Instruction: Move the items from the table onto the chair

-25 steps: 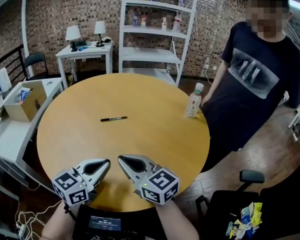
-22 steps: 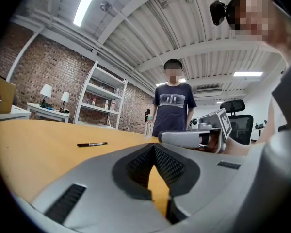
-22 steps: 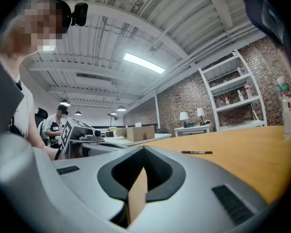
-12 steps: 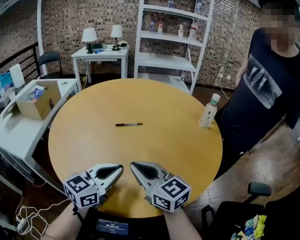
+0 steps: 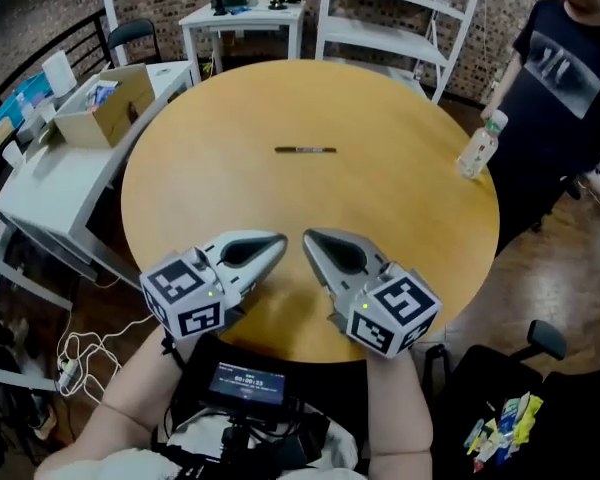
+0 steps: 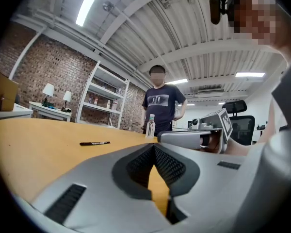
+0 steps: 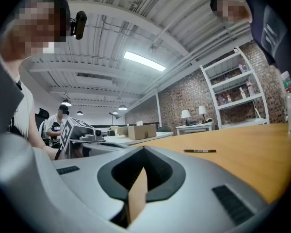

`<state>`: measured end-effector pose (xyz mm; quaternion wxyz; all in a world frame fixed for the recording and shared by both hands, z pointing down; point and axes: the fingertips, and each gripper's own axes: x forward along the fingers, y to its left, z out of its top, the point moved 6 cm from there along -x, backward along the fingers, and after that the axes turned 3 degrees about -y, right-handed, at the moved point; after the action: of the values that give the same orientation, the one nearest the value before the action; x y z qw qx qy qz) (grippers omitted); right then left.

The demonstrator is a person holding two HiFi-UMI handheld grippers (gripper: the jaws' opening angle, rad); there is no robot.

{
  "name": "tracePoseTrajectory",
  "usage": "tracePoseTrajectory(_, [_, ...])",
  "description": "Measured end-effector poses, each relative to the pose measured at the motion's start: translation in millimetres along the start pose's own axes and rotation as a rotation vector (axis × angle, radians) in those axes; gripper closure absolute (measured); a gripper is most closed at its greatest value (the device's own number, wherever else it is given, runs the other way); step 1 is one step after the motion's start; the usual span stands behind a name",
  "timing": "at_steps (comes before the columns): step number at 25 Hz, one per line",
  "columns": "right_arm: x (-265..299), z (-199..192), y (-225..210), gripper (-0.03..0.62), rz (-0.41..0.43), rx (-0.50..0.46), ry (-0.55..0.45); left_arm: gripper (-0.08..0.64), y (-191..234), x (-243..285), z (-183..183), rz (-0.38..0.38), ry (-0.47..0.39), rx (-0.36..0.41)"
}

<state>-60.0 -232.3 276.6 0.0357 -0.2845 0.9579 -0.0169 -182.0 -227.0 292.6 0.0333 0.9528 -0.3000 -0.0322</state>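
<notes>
Head view has tilted down and alone shows packets (image 5: 495, 433) on the chair (image 5: 546, 339); left gripper (image 5: 281, 239) and right gripper (image 5: 307, 236) sit closed, empty, over the table (image 5: 410, 228), pen (image 5: 305, 150) mid-table, bottle (image 5: 477, 151) by its right rim

No legible text is showing in any view. The small screen (image 5: 238, 381) on the chest unit is displaying a line of light characters, too small to read. The cube (image 5: 185, 293) on the left gripper (image 5: 278, 239) and the cube (image 5: 395, 311) on the right gripper (image 5: 310, 236) are showing black-and-white square patterns only. The bottle (image 5: 477, 148) label and the bystander's shirt (image 5: 565, 73) print are reading as blur.
</notes>
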Motion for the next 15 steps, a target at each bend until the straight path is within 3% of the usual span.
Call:
tracePoseTrajectory(5, [-2,-20,15,0.592,-0.012,0.062,0.05,0.54,-5,-17,-19,0.014,0.039,-0.062])
tracePoseTrajectory(15, [4,-10,16,0.592,-0.036,0.03,0.043,0.539,6,-23,-13,0.053,0.035,-0.049])
